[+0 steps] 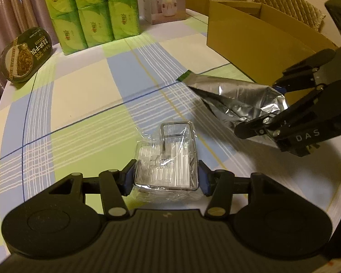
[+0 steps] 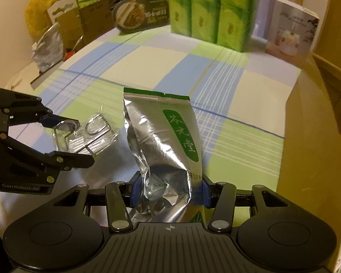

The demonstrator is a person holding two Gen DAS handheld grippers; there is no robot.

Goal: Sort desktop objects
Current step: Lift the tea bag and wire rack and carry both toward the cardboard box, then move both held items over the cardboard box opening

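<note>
My left gripper (image 1: 166, 178) is shut on a clear plastic box wrapped in film (image 1: 168, 159), held just over the checked tablecloth; the box also shows in the right wrist view (image 2: 88, 136) between the left gripper's fingers (image 2: 63, 141). My right gripper (image 2: 169, 188) is shut on a silver foil tea pouch with a green label (image 2: 166, 141). In the left wrist view the pouch (image 1: 236, 97) sticks out leftward from the right gripper (image 1: 272, 104), next to the cardboard box.
An open cardboard box (image 1: 257, 29) stands at the right. A stack of green tissue packs (image 1: 91, 11), a white product box (image 1: 161, 0) and a black instant-noodle bowl (image 1: 25, 55) stand at the table's far side. Bags and cartons (image 2: 56, 27) lie beyond the table edge.
</note>
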